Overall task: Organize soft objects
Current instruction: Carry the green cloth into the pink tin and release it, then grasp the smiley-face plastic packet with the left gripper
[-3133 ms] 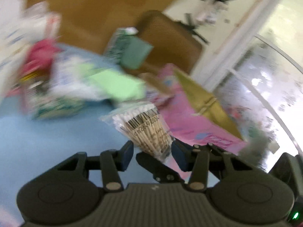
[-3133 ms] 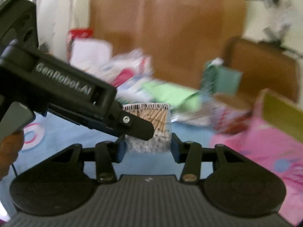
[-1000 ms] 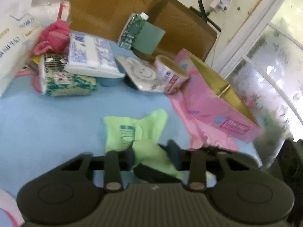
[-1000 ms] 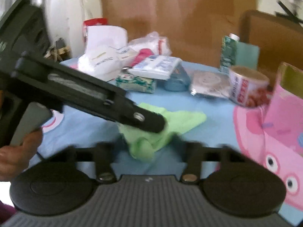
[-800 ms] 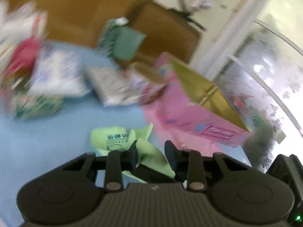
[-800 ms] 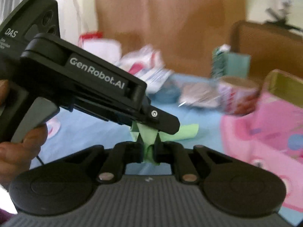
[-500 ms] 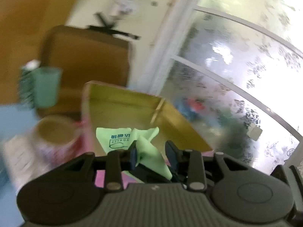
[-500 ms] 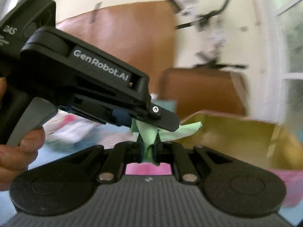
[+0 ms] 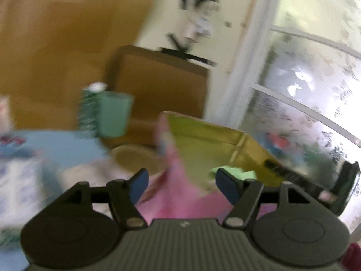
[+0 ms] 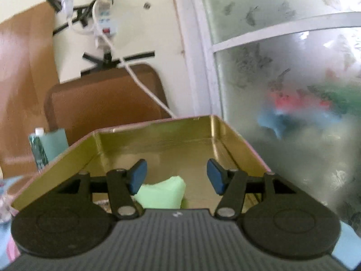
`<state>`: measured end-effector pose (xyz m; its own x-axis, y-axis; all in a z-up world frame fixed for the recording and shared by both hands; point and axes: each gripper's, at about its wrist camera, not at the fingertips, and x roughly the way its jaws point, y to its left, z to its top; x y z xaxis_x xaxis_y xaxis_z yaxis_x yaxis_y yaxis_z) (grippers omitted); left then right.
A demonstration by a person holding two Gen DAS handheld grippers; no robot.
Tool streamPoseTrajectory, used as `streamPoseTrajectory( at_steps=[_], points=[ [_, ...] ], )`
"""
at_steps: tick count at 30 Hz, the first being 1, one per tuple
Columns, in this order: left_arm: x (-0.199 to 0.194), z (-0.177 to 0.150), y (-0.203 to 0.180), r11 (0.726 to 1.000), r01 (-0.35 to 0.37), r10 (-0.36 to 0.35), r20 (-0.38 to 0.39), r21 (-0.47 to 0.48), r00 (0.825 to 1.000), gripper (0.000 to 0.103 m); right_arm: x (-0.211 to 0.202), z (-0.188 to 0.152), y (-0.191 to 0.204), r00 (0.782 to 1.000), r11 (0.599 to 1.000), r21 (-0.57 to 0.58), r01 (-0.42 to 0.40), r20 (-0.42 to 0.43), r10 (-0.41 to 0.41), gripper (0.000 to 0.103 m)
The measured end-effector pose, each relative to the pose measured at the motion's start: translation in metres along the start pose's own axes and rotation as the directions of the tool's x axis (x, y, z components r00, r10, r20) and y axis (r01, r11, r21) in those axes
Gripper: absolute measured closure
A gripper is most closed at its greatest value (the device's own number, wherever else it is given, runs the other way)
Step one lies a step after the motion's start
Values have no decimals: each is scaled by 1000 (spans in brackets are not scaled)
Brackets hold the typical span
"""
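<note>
— What is showing in the room?
— A frosted window (image 10: 293,72) is glowing behind a blue counter (image 9: 58,144); a gold-lined pink box (image 10: 158,140) is sitting on it.
— And the green cloth (image 10: 162,192)?
— It is lying inside the box.
— The claws?
— The right claw (image 10: 177,176) is spreading over the cloth, not touching it; the left claw (image 9: 181,185) is spreading too, pinching nothing.

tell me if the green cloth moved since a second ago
Yes. The green cloth left the blue table and now lies inside the gold-lined box, free of both opening grippers.
</note>
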<state>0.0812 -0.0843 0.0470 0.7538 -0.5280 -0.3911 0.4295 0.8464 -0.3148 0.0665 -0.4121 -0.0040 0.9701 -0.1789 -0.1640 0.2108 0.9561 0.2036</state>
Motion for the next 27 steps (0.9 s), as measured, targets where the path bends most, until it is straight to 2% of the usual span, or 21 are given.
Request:
streamPoseTrajectory(
  at_steps=[2,3,4,6,7,8,9,10,11,13,14,18,21,24,25,27],
  points=[
    [-21,-14,22,998,-50,50,-1,-34,999,36,-13,2,18,995,994,32,-103,4,103,42],
    [-35,-22,34,995,-84,84,-5,-51,996,37,-16,3,29,985,984,44,-171,-8,172,44],
    [-44,-30,44,992,-108,108,-8,-64,994,38,-18,3,41,964,963,62,-261,-41,264,48],
    [-64,-45,63,984,-151,151,-9,-93,989,38,-19,-2,68,877,886,130,-445,-139,461,56],
    [-71,-51,72,981,-165,165,-9,-104,986,38,-17,-8,84,818,840,168,-515,-196,541,57],
    [-75,-56,80,976,-178,178,-12,-122,984,38,-13,-16,100,772,810,204,-550,-248,586,57],
    [-79,-61,87,971,-184,183,-17,-152,983,38,-8,-25,117,734,793,233,-563,-301,609,57],
    [-82,-63,94,967,-170,170,-15,-189,985,38,-1,-34,133,711,792,248,-557,-350,610,57],
    [-86,-62,98,966,-143,148,9,-214,989,39,4,-40,145,711,805,245,-540,-380,592,57],
    [-90,-62,99,969,-130,142,44,-210,989,38,11,-46,166,744,837,175,-519,-389,543,56],
    [-89,-62,99,971,-119,129,37,-208,991,38,15,-46,176,755,848,128,-514,-400,519,55],
    [-88,-61,97,978,-77,88,48,-195,995,37,41,-48,203,773,871,27,-491,-446,450,54],
    [-92,-65,97,974,-68,83,60,-217,995,36,43,-52,202,751,863,60,-502,-465,469,86],
    [-93,-65,103,969,-50,70,75,-243,995,35,21,-49,191,766,862,26,-507,-446,463,91],
    [-93,-65,104,968,-49,69,72,-246,995,35,11,-49,185,762,858,30,-513,-444,472,91],
    [-92,-65,103,969,-46,64,66,-241,996,35,-12,-50,171,738,842,60,-536,-452,502,91]
  ],
)
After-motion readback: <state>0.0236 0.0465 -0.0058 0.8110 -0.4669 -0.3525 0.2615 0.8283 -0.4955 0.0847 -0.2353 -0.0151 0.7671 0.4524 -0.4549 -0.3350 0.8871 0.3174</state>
